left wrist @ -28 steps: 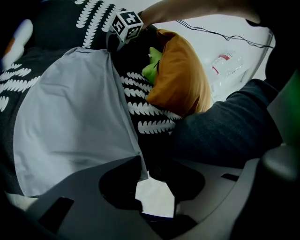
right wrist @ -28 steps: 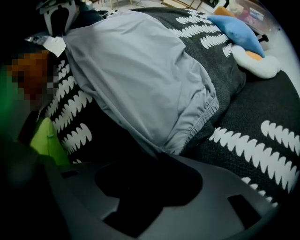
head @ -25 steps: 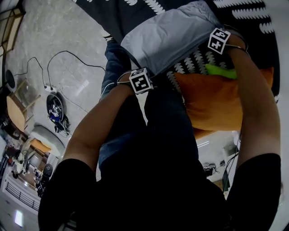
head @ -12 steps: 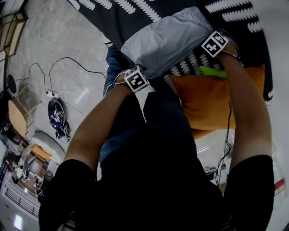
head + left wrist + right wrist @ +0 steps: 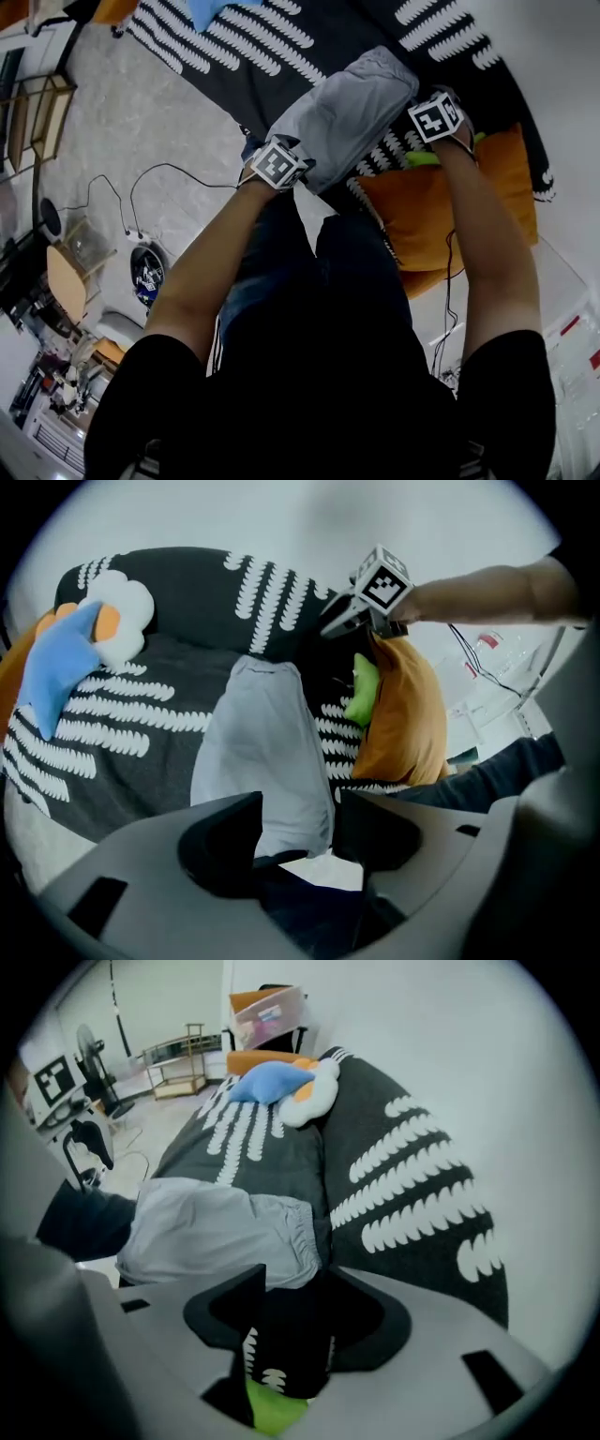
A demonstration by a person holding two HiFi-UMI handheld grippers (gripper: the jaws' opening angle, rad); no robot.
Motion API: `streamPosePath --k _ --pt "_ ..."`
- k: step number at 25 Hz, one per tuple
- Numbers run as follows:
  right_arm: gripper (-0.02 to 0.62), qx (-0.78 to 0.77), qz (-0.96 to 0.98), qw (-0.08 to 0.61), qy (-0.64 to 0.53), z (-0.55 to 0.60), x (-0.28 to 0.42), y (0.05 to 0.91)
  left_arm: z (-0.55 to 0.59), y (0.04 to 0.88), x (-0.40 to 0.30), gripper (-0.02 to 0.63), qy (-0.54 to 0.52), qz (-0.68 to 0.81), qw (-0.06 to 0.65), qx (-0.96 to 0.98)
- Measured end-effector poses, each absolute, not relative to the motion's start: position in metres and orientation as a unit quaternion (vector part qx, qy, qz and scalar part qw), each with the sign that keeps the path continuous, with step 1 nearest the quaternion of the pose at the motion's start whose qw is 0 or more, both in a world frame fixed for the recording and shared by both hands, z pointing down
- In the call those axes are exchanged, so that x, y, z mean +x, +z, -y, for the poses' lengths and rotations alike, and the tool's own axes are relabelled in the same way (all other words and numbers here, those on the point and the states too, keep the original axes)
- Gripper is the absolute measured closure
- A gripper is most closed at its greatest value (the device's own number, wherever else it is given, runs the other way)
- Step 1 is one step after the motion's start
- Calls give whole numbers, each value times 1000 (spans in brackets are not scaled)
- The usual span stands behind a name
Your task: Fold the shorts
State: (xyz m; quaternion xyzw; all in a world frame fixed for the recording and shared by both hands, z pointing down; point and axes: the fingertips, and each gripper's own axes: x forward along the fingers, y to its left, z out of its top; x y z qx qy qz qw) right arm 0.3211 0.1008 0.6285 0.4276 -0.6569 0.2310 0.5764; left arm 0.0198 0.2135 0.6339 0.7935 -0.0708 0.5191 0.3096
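Black-and-white patterned cover [image 5: 234, 66] carries grey shorts [image 5: 342, 117]. Left claw [image 5: 295, 829] spread, just opened, empty. Right claw [image 5: 292, 1321] spread, just narrowed slightly, empty.

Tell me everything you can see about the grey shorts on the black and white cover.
The shorts are pale grey, soft, thin-looking cloth, with a gathered elastic waistband at the end away from the person. They lie flat as one long narrow strip on the black cover printed with white leaf shapes. An orange cushion lies alongside, a strip of cover between them.
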Motion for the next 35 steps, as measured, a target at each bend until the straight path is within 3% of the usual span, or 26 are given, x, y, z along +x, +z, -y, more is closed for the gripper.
streamPosePath --k 9,17,27,35 --pt "383 536 648 463 279 -92 309 538 -109 551 36 324 474 95 311 819" --pt "383 612 608 379 334 -92 307 510 -45 512 60 314 457 82 285 839" --pt "383 665 564 338 354 -101 302 474 14 463 88 311 434 65 247 864" --pt "383 705 535 290 364 -121 304 446 17 443 98 311 397 82 270 873"
